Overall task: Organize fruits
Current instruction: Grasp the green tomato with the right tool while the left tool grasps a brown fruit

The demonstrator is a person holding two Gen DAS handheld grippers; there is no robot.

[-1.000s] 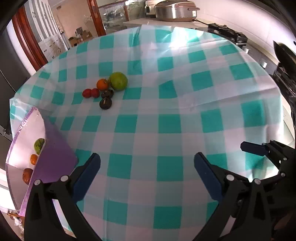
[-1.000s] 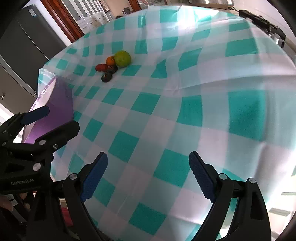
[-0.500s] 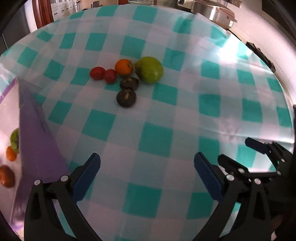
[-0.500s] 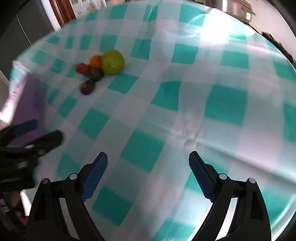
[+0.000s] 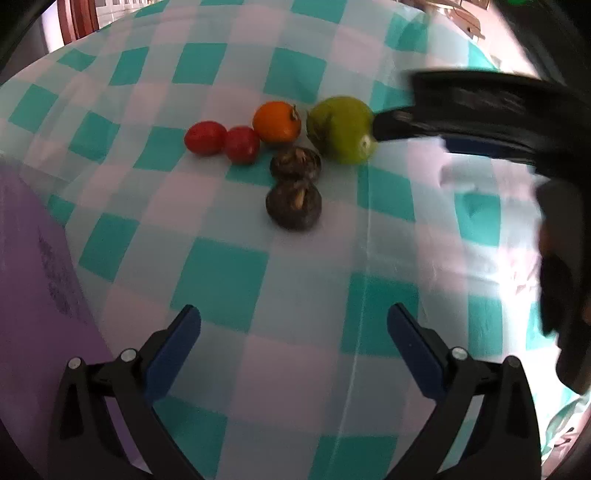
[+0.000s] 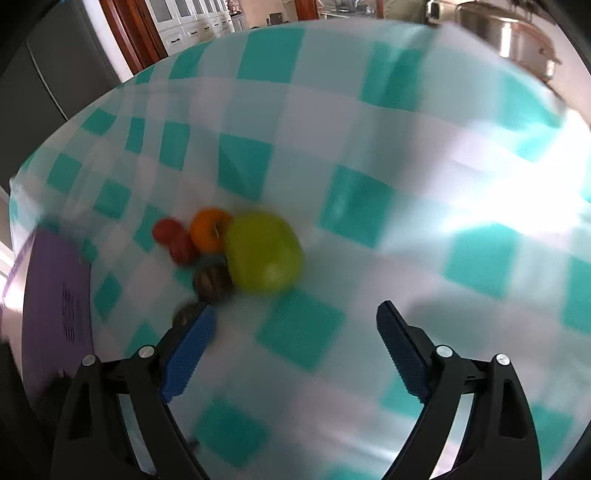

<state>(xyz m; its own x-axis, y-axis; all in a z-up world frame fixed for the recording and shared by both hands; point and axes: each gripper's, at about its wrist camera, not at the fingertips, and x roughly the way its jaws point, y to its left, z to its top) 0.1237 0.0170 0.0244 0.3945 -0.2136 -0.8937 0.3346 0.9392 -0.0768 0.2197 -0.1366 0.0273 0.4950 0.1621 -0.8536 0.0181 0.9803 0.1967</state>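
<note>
A cluster of fruit lies on the teal-and-white checked tablecloth (image 5: pixel 221 280): a green fruit (image 5: pixel 341 129), an orange fruit (image 5: pixel 277 122), two red tomatoes (image 5: pixel 221 140) and two dark brown fruits (image 5: pixel 293 188). My left gripper (image 5: pixel 293 354) is open, short of the nearer brown fruit. In the blurred right wrist view my right gripper (image 6: pixel 295 350) is open, just in front of the green fruit (image 6: pixel 264 254), with a brown fruit (image 6: pixel 212 282) beside its left finger. The right gripper's black body (image 5: pixel 480 110) reaches in beside the green fruit in the left wrist view.
A purple container (image 5: pixel 33 295) stands at the left, close to my left gripper, also seen in the right wrist view as the purple container (image 6: pixel 55 310). A metal pot (image 6: pixel 517 33) sits on the far counter. Wooden door frames (image 6: pixel 129 29) stand behind the table.
Both grippers have moved forward towards the fruit cluster, which now looks much larger. The right gripper has swung in next to the green fruit. Both stay open.
</note>
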